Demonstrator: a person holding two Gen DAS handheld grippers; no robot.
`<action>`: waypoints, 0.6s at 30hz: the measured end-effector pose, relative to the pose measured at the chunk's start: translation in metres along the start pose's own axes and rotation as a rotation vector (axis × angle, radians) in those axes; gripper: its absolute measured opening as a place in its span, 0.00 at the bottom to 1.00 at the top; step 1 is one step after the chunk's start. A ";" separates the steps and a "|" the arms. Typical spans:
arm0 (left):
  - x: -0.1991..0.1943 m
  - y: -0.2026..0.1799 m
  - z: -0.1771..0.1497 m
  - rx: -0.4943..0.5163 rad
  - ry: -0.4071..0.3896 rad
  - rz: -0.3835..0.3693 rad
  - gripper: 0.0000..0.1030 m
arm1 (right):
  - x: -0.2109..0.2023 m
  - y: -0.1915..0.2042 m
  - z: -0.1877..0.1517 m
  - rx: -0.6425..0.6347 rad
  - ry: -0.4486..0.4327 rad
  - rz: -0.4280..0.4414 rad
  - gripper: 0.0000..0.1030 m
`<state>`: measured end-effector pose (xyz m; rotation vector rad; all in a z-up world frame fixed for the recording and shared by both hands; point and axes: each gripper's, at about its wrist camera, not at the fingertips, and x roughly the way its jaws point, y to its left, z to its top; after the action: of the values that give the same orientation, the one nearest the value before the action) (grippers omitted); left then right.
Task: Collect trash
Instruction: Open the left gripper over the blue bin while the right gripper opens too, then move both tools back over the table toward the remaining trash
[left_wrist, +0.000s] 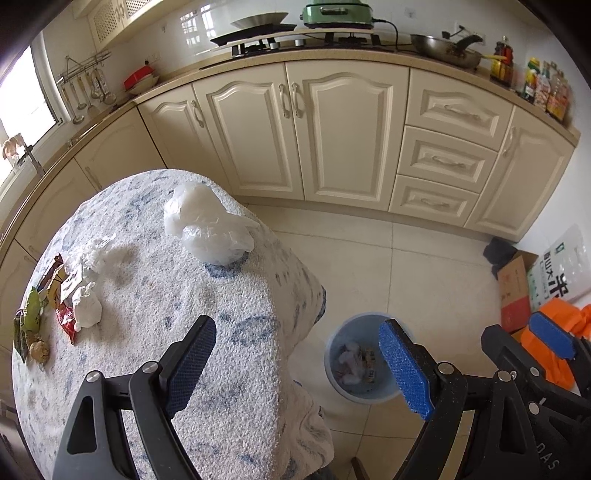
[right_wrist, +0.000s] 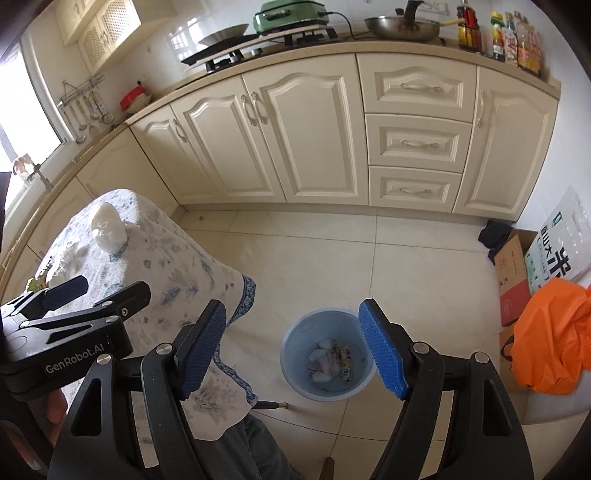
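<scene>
Wrappers and tissue lie at the table's left edge; a bag sits farther back. Left gripper: jaws open, empty. Right gripper: jaws open, empty, above the bin holding trash.

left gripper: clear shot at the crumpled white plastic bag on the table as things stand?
Probably yes. The left gripper is open and empty over the near edge of the table, and the plastic bag sits alone ahead of it, with only bare cloth between. The wrappers lie off to the side.
</scene>
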<state>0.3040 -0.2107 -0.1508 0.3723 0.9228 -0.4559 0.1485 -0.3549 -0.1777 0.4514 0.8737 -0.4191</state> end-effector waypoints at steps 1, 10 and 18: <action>-0.002 0.000 -0.001 0.000 -0.002 0.001 0.84 | -0.002 0.001 0.000 -0.002 -0.003 -0.001 0.74; -0.034 0.006 -0.016 -0.011 -0.032 0.007 0.84 | -0.025 0.016 -0.005 -0.042 -0.043 0.001 0.74; -0.073 0.035 -0.041 -0.064 -0.073 0.021 0.85 | -0.049 0.044 -0.014 -0.102 -0.086 0.020 0.74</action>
<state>0.2565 -0.1454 -0.1095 0.3050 0.8599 -0.4170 0.1347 -0.3034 -0.1371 0.3456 0.8032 -0.3714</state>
